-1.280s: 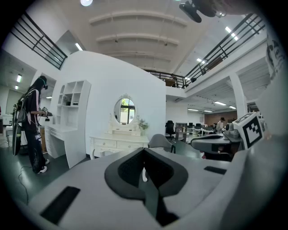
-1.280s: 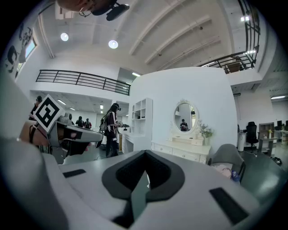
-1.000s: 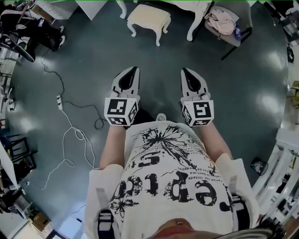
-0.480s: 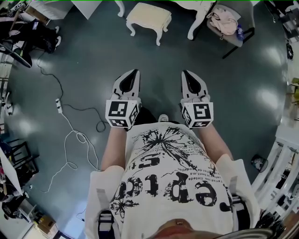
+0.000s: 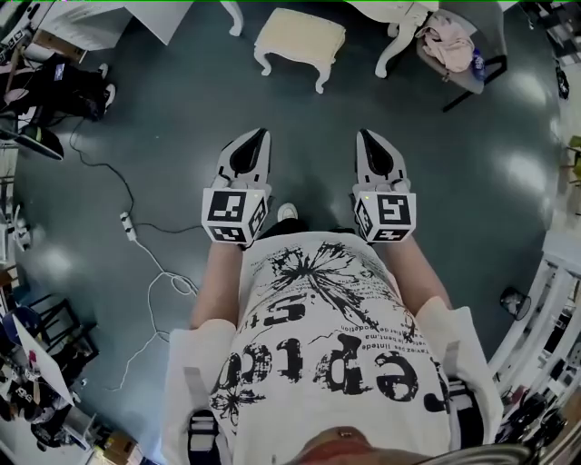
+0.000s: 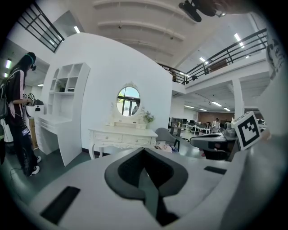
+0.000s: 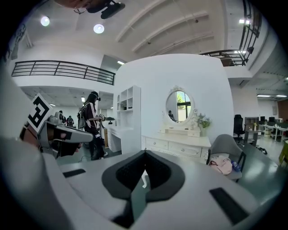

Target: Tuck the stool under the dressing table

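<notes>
Glossy dark floor [image 5: 490, 182] spread across the room; the stool [image 5: 300, 38] stood at top centre, just before the dressing table [image 5: 397, 11] — left gripper [image 5: 259, 138] and right gripper [image 5: 366, 138] both closed, empty.

Bright, even indoor light from ceiling lamps [image 7: 98, 28] and strip lights [image 6: 76, 29]; pale glare patches on the dark floor [image 5: 531, 173]. All views bow hard at the edges, with black corners. The left hand-held gripper [image 6: 143, 151] and right hand-held gripper [image 7: 144, 152] loom soft, out of focus up close
</notes>
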Tool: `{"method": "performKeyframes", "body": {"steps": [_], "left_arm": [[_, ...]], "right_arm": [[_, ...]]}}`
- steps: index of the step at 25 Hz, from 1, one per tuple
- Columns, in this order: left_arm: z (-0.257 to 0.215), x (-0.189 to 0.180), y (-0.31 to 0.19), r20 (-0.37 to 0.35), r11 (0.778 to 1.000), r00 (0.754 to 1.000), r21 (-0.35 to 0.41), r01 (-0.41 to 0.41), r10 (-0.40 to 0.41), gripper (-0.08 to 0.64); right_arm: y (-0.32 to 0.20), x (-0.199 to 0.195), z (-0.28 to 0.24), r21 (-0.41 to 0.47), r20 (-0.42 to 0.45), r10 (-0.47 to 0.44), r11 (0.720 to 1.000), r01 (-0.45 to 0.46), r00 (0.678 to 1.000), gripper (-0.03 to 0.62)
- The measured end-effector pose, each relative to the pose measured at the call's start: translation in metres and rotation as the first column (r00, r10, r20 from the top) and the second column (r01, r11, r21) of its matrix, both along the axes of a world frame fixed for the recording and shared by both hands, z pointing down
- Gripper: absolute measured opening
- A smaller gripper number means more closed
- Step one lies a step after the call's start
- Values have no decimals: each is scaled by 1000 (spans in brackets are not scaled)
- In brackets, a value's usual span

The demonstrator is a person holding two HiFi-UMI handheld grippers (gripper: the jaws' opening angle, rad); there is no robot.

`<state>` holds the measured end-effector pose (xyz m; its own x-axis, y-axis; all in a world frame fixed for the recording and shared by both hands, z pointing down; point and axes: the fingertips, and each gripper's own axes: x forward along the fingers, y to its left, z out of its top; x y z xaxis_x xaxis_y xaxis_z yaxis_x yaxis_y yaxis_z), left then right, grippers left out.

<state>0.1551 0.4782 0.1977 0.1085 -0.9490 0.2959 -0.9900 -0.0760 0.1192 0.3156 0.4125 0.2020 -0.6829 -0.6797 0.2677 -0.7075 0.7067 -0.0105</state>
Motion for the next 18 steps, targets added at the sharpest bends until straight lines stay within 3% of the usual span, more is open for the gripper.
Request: {"method": "performKeyframes", "body": {"steps": [8,18], "left_arm": [[10,-82,-39,-4,1000,1000,-17,-15,15,20],[55,-128,-138,20,997,999,-71,-35,36,20]], "right_arm": [[-40,-79,12,-20,-6,35,999,-35,999,17],[-136,-137,57,-56,-4,35,998,-35,999,18]]}}
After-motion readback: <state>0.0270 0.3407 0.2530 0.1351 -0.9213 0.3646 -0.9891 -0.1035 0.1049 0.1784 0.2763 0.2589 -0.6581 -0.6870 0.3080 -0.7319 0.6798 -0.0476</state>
